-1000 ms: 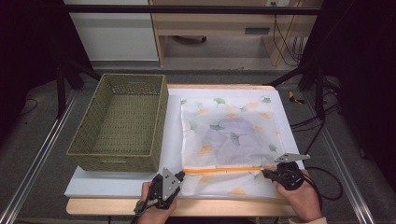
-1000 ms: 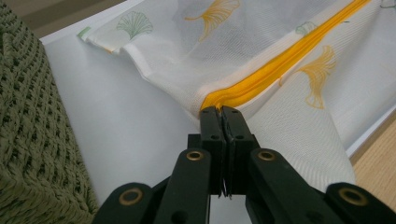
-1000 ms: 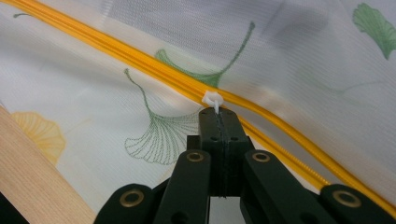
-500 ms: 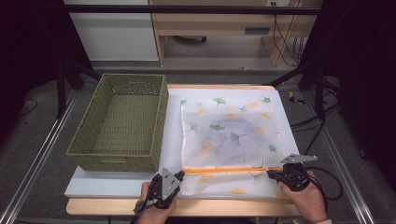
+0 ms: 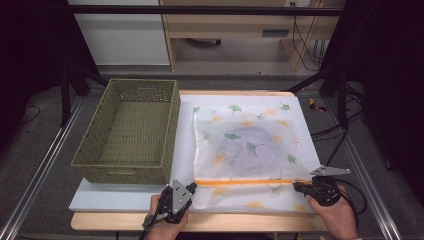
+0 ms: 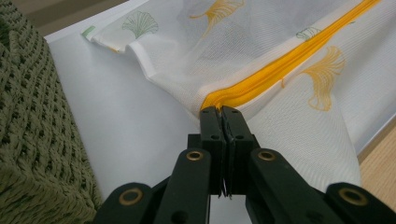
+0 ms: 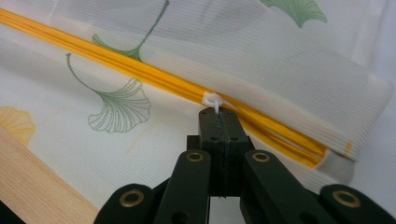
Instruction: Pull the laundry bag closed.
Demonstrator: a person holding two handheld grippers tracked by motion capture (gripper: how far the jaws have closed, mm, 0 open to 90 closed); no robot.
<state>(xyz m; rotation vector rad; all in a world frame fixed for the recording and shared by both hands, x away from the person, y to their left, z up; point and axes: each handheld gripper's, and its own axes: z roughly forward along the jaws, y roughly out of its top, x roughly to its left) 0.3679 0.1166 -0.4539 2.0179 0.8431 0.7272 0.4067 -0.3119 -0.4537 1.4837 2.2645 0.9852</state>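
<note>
**Both jaws pinched on the zipper line**

My left gripper (image 5: pixel 189 189) sits at the near left corner of the mesh bag (image 5: pixel 247 150), and its jaws are pressed together on the bag's edge right where the orange zipper (image 5: pixel 250 182) ends. In the left gripper view the fabric bunches up into the jaws and the zipper runs away from their tips toward the upper right.

My right gripper (image 5: pixel 298 186) is at the other end of that zipper, near the bag's right edge. Its jaws are clamped tight on the small white zipper pull (image 7: pixel 212 100), which sticks out just above their tips in the right gripper view. Past the pull, the zipper tape goes on a short way to the bag's hemmed corner.

The bag lies flat on a white mat (image 5: pixel 125 197) that covers most of the desk (image 5: pixel 240 222). It is white, half see-through, printed with green and yellow ginkgo leaves, and something greyish shows dimly through its middle; I cannot tell what. The zipper crosses the bag near its front edge, stretched straight between my two grippers.

A green woven basket (image 5: pixel 131 132) stands on the mat to the left of the bag, just beside it.
</note>
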